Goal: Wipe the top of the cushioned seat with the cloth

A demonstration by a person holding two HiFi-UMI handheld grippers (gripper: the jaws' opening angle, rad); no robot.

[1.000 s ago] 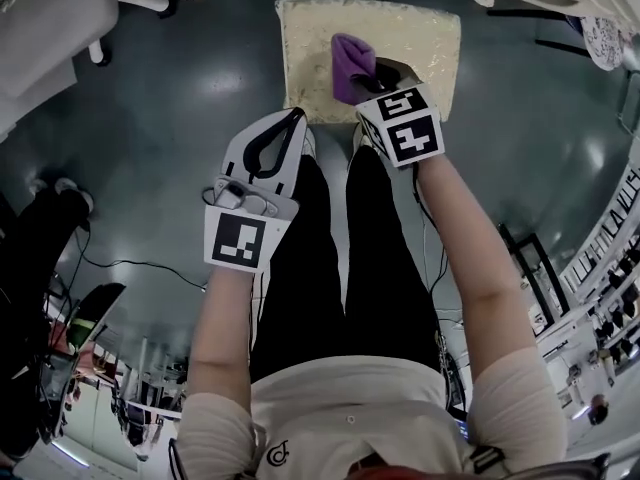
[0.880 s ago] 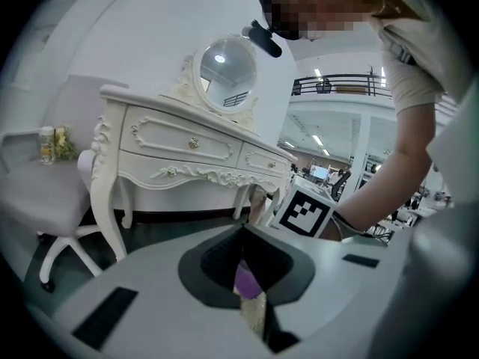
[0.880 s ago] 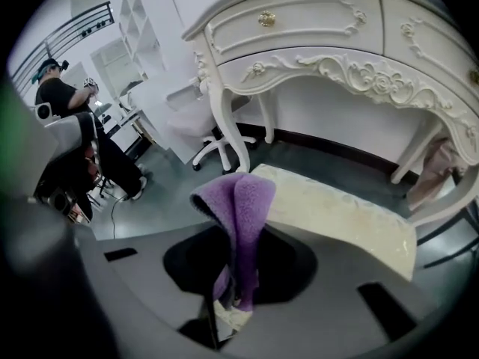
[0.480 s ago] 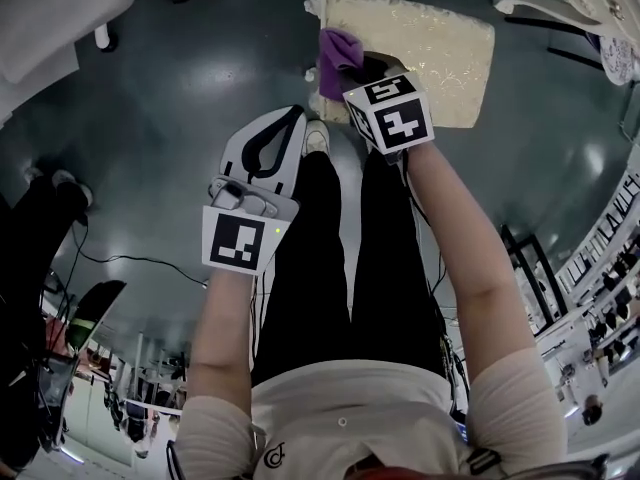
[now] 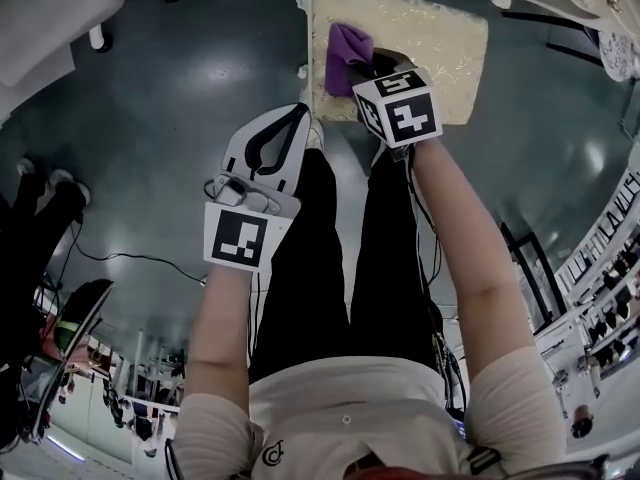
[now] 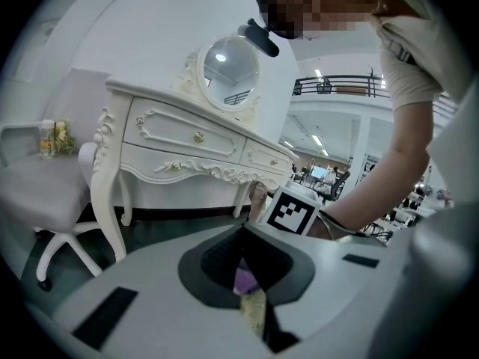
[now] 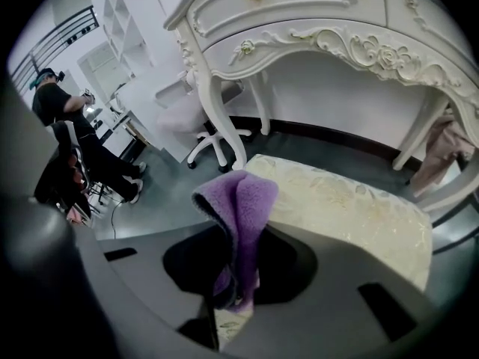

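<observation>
Purple fleece cloth (image 7: 238,200), likely soft and light, is clamped by its folded middle in the right tongs (image 7: 233,294), cushioned seat (image 7: 352,212) just beneath and ahead; left tongs (image 6: 253,305) closed on nothing.

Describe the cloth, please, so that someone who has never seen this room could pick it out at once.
By the white carved dressing table stands a low cream cushioned seat. Over its near left part, the right tool is shut on the cloth. It is the only purple, fluffy thing there, sticking up folded from the tool's jaws.
</observation>
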